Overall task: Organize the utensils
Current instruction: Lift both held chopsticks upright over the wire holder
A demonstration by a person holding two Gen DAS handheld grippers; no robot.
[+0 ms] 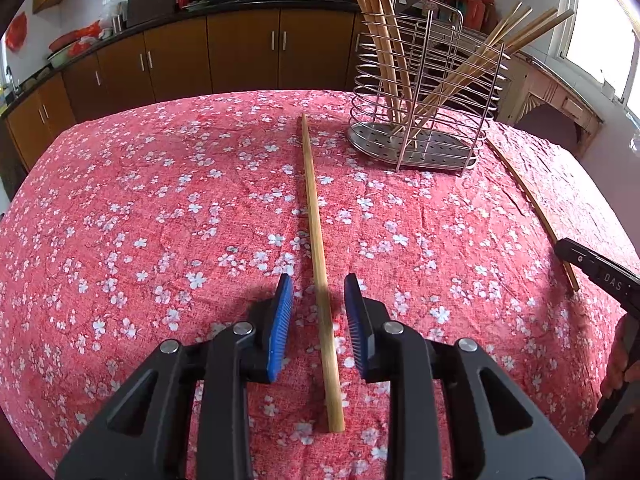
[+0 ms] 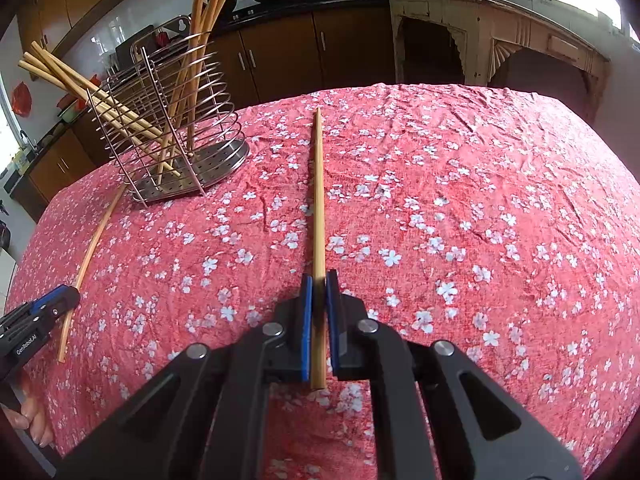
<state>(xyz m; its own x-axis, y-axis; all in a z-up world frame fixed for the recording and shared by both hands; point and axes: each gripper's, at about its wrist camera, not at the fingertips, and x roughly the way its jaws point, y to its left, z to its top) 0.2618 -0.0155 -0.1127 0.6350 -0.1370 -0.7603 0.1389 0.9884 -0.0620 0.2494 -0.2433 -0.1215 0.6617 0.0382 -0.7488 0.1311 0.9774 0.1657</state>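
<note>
A wire utensil rack holds several bamboo chopsticks and stands on the red floral tablecloth. In the left wrist view my left gripper is open, its blue pads on either side of a chopstick that lies on the cloth. In the right wrist view my right gripper is shut on another chopstick, which points forward just above the cloth. The rack stands to its left. The left gripper shows at the left edge beside its chopstick. The right gripper shows at the right edge.
Brown kitchen cabinets with a dark counter and woks run behind the table. A worn pale cabinet stands at the back right under a window. The table edge curves round on the far side.
</note>
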